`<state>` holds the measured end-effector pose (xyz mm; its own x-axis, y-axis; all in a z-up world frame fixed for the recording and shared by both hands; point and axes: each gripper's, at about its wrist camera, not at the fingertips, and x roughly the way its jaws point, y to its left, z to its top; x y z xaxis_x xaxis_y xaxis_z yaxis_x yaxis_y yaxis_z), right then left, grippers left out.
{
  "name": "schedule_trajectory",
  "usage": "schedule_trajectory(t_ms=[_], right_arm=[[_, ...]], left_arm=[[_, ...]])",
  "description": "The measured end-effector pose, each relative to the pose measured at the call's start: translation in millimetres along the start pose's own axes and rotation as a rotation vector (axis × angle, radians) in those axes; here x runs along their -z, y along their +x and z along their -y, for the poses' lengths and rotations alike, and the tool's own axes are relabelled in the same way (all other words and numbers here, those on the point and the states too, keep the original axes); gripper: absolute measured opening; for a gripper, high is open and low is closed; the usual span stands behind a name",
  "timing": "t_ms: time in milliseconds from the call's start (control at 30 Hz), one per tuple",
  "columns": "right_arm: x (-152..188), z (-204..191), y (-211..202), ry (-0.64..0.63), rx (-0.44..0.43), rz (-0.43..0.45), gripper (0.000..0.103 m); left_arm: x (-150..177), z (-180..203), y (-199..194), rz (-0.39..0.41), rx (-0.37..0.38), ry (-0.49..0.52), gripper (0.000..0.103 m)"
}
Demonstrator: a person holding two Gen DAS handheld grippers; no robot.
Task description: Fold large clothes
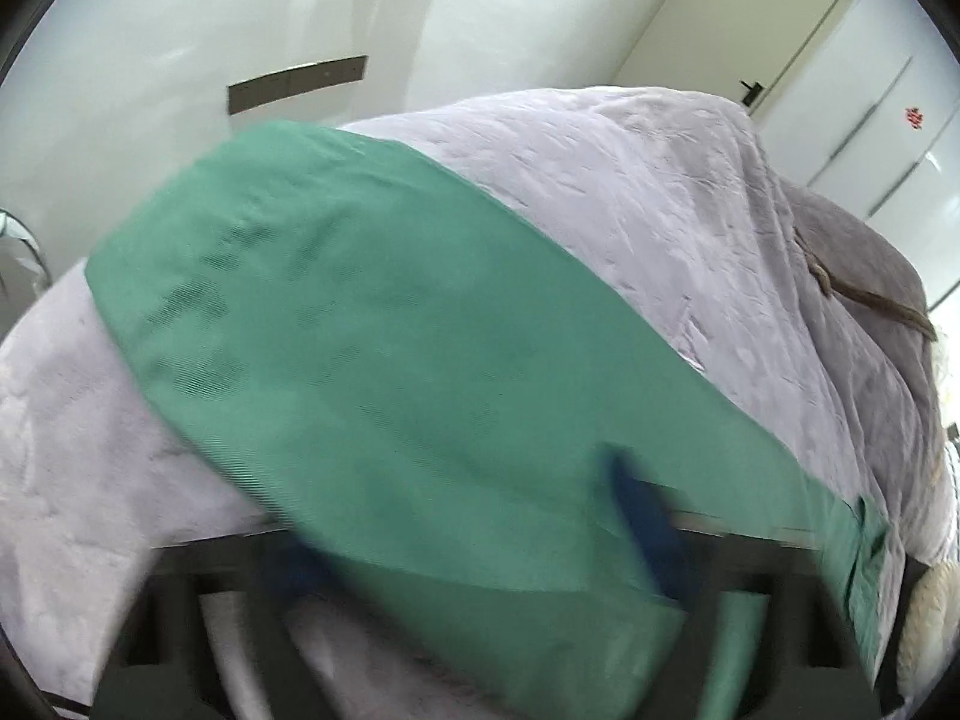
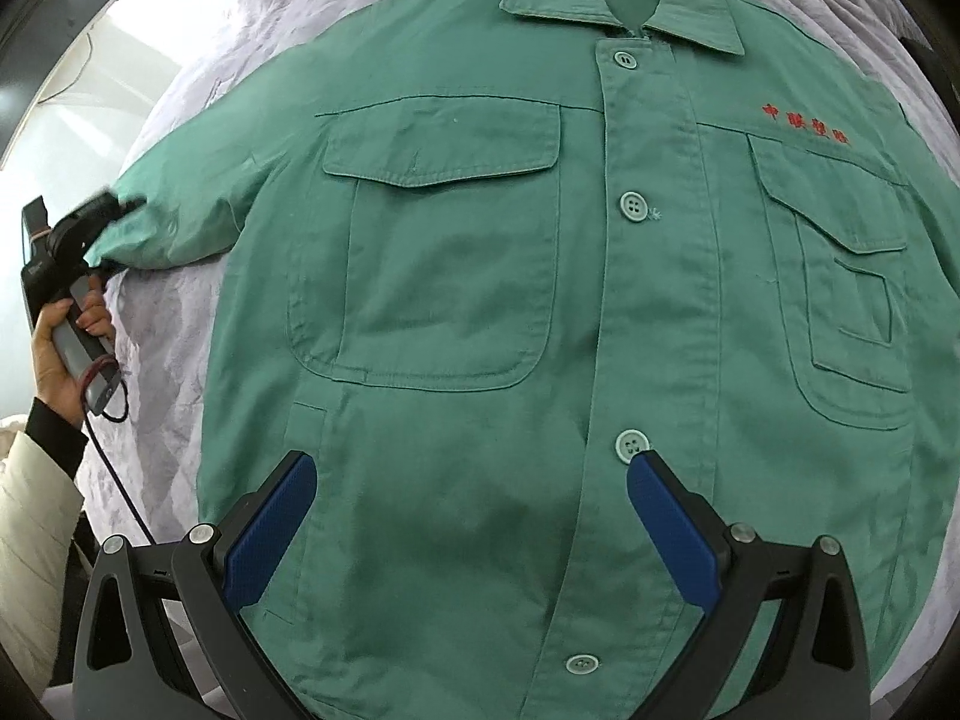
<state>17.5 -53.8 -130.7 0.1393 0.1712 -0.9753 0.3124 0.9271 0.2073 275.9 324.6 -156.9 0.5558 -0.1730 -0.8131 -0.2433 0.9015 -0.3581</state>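
Jacket point(image 2: 480, 300), green and buttoned, lies face up on the lilac bedspread point(image 2: 180, 312). The left gripper point(image 2: 105, 228) has its fingers pinching the sleeve point(image 1: 420, 360) end at the bed's edge. The right gripper point(image 2: 471, 510) hovers over the jacket's lower front, fingers spread and empty.

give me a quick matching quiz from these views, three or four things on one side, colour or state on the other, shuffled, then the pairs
Things:
1. jacket
2. bedspread
3. right gripper
4. chest lettering

Colour or state:
A. red
B. green, buttoned, lying front up
C. pale lilac, wrinkled
D. open above the jacket's lower front

Pairs: 1-B, 2-C, 3-D, 4-A
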Motion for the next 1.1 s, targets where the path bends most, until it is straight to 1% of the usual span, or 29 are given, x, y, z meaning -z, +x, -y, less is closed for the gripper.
schedule_trajectory(t_ms=[33,67,100,133,200,300,367,400,467,567,600,633,667,700,733,800,833,900,933,967,1000,1033,1067,1100], right_arm=[[1.1,0.6,-1.0,0.004,-0.002,0.004,0.103],[1.5,2.0,-2.7,0.011,-0.004,0.009,0.103],[2.1,3.5,-4.4,0.019,-0.009,0.017,0.103],[2.1,6.2,-6.1,0.025,-0.013,0.025,0.103],[2.3,10.6,-10.9,0.041,-0.023,0.047,0.103],[5.7,20.5,-20.9,0.073,-0.035,0.077,0.103],[8.3,31.3,-26.8,0.103,-0.040,0.088,0.103],[9.5,38.4,-31.3,0.121,-0.045,0.098,0.103],[12.6,54.8,-42.4,0.148,-0.049,0.124,0.103],[13.8,82.7,-57.7,0.193,-0.035,0.175,0.103],[14.6,93.9,-63.2,0.213,-0.032,0.189,0.103],[14.7,104.1,-67.3,0.233,-0.029,0.201,0.103],[15.4,117.3,-72.4,0.258,-0.027,0.213,0.103],[16.5,128.8,-75.3,0.281,-0.025,0.222,0.103],[17.3,141.1,-78.9,0.300,-0.022,0.228,0.103],[19.6,166.0,-84.1,0.330,-0.005,0.235,0.103],[20.1,177.4,-85.0,0.341,0.007,0.236,0.103],[21.4,191.8,-83.2,0.355,0.024,0.229,0.103],[22.9,202.5,-83.7,0.362,0.027,0.224,0.103],[23.1,209.0,-82.1,0.369,0.031,0.218,0.103],[22.6,214.2,-81.3,0.373,0.031,0.214,0.103],[20.0,217.6,-80.8,0.373,0.033,0.211,0.103],[21.5,221.6,-83.5,0.368,0.036,0.214,0.103],[17.1,221.2,-84.1,0.356,0.043,0.219,0.103]], left_arm=[[-2.4,-3.8,1.6,-0.012,0.021,-0.010,0.014],[-1.9,-6.6,0.2,-0.021,0.057,-0.018,0.007],[-2.5,-6.3,-3.9,-0.017,0.089,-0.017,0.007],[-3.4,-3.8,-8.9,-0.003,0.099,-0.004,0.007],[-5.7,5.9,-23.7,0.023,0.149,0.035,0.007],[-5.2,40.6,-47.6,0.050,0.262,0.120,0.007],[-1.1,74.2,-63.4,0.067,0.336,0.201,0.007],[3.7,97.5,-71.2,0.069,0.384,0.246,0.007],[13.7,136.5,-81.6,0.065,0.460,0.306,0.007],[45.0,211.2,-93.5,0.035,0.568,0.434,0.007],[55.2,227.6,-96.1,0.028,0.581,0.470,0.007],[71.7,254.8,-96.2,0.014,0.591,0.528,0.007],[89.7,280.7,-93.0,-0.010,0.598,0.577,0.007],[104.1,295.7,-91.6,-0.030,0.600,0.606,0.007],[125.6,316.6,-84.5,-0.059,0.592,0.652,0.007],[165.9,346.2,-71.4,-0.095,0.547,0.742,0.007],[192.8,361.5,-61.0,-0.105,0.494,0.808,0.007],[223.0,373.5,-46.1,-0.130,0.427,0.887,0.009],[240.5,376.6,-37.8,-0.142,0.383,0.928,0.023],[253.9,376.7,-35.8,-0.165,0.370,0.947,0.038],[263.6,368.6,-30.8,-0.191,0.369,0.948,0.074],[271.1,366.5,-32.6,-0.198,0.361,0.943,0.095],[277.4,366.0,-35.7,-0.184,0.352,0.945,0.095],[280.5,362.3,-44.5,-0.169,0.343,0.970,0.095]])
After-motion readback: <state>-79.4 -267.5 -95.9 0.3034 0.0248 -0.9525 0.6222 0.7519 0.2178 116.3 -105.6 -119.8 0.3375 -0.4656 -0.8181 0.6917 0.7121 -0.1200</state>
